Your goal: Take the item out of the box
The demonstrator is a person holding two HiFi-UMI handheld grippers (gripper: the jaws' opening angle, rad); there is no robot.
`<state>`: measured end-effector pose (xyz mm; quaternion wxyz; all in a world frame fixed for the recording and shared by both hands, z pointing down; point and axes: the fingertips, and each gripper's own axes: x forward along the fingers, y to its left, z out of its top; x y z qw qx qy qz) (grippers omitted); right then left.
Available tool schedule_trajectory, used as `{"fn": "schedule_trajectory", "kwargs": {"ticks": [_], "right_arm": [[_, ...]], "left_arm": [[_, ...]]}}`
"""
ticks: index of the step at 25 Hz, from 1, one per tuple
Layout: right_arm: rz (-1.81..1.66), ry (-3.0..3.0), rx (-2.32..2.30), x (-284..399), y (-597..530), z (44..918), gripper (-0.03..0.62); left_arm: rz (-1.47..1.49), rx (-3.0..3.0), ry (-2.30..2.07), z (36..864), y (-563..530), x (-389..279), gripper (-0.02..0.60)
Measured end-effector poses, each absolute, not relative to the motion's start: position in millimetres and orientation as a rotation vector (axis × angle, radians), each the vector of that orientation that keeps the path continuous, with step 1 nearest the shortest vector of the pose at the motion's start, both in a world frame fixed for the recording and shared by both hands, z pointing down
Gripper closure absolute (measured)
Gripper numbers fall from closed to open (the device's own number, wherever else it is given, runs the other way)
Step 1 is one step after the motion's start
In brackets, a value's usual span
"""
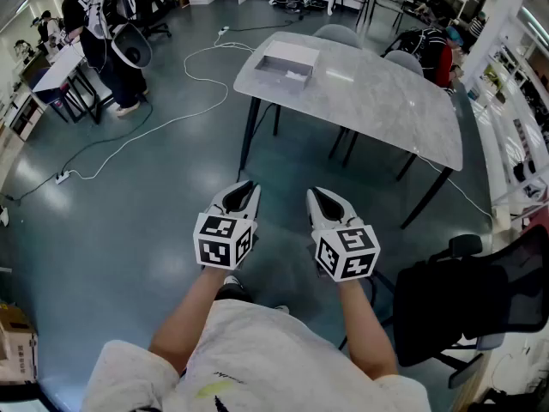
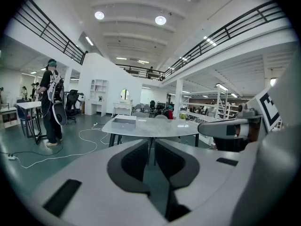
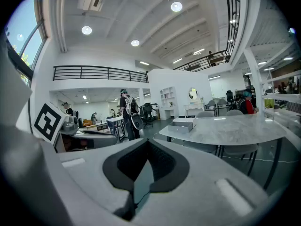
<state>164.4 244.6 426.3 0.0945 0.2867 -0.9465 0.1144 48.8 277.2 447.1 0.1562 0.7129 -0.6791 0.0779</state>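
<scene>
Both empty: my left gripper a crack apart, my right gripper closed. The box sits at twelve o'clock by the table corner, its item seemingly hidden; a clumsy reach could shove it off.

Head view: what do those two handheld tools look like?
The left tool and right tool are pale grey shells with dark-lined tapering jaws, each carrying a cube of black-and-white square markers. The person wears a pale short-sleeved shirt.
</scene>
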Motion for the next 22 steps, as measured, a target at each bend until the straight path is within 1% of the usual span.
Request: {"fn": "schedule_trajectory", "kwargs": {"ticks": [12,18,22], "right_arm": [[0.394,-2.822,0.849,179.5,237.6,430.7,0.589],[0.391,-2.791,0.842,160.2,213.6,442.6,0.589],[0.382,-2.771,0.841,135.4,190.8,446.5,0.589]], "left_arm": [[0.224,2.013,-1.953,452.0,276.1,49.0,0.549],[0.198,2.014,-1.941,458.1,246.5,29.9,0.554],[0.178,2.002,-1.933,463.9,221.2,3.1,0.555]]}}
